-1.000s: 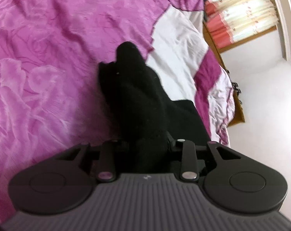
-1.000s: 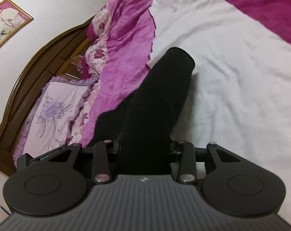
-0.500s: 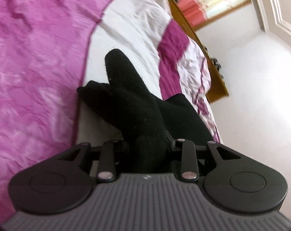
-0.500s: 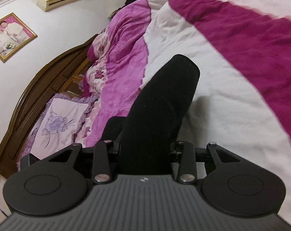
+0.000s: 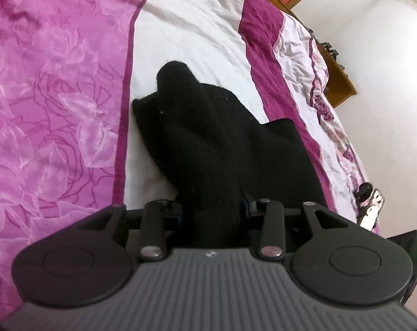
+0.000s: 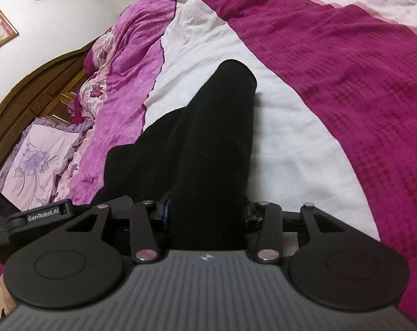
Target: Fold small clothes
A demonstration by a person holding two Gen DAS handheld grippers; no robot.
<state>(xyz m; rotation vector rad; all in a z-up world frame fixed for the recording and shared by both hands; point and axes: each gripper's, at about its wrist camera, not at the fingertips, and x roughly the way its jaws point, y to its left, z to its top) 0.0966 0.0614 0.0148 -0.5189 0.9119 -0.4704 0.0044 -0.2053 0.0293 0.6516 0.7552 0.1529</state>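
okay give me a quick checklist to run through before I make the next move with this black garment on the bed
1. Left gripper shut on the black garment: ok, cloth fills the gap between its fingers.
2. Right gripper shut on the garment: ok, same picture.
3. Landing spot on the white band of the bedspread: ok, nothing else lies there.
4. Far end of the garment hanging free: cannot tell whether it touches the bed.
5. Edges lined up for the fold: cannot tell, the cloth is bunched and uniformly dark.

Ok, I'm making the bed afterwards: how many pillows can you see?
1: a floral pillow by the wooden headboard, in the right wrist view. Others may be hidden under the duvet.
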